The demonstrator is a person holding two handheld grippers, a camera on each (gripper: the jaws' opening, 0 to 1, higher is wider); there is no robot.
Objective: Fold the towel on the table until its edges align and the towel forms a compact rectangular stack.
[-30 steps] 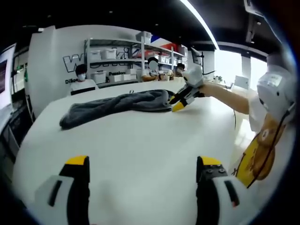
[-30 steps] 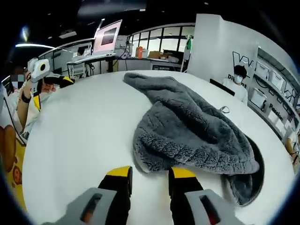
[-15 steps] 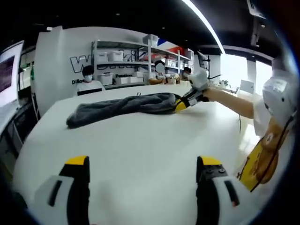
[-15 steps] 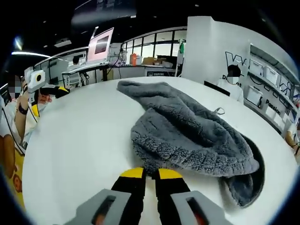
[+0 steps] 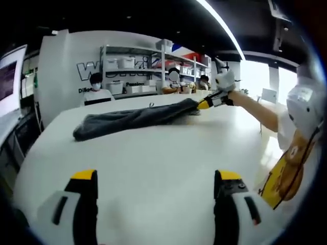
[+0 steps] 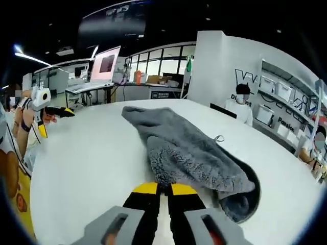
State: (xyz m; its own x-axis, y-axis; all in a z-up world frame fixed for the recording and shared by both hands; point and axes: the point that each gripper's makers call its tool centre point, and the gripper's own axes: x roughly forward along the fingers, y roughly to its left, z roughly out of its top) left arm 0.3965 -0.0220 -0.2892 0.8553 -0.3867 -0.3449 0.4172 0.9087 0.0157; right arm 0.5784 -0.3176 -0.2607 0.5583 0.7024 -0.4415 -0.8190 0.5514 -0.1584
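Observation:
A fluffy grey towel (image 5: 130, 118) lies bunched in a long strip across the far side of the white table (image 5: 153, 158). In the left gripper view my right gripper (image 5: 204, 103) holds the strip's right end, raised a little off the table. From the right gripper view, that gripper (image 6: 163, 188) is shut on the towel's (image 6: 179, 150) near edge, and the cloth drapes away over the table (image 6: 87, 153). My left gripper (image 5: 156, 178) hovers open over bare tabletop, well short of the towel. It also shows in the right gripper view as the left gripper (image 6: 56, 111), held in a hand.
Behind the table stand shelves (image 5: 138, 66) with white bins, and people (image 5: 97, 89) sit there. A monitor (image 6: 104, 64) and desks lie beyond the far edge. The person's torso (image 5: 291, 153) is at the table's right side.
My right gripper went from open to shut on the towel's edge, then lifted it, pulling the heap into a longer, flatter strip. My left gripper stayed open.

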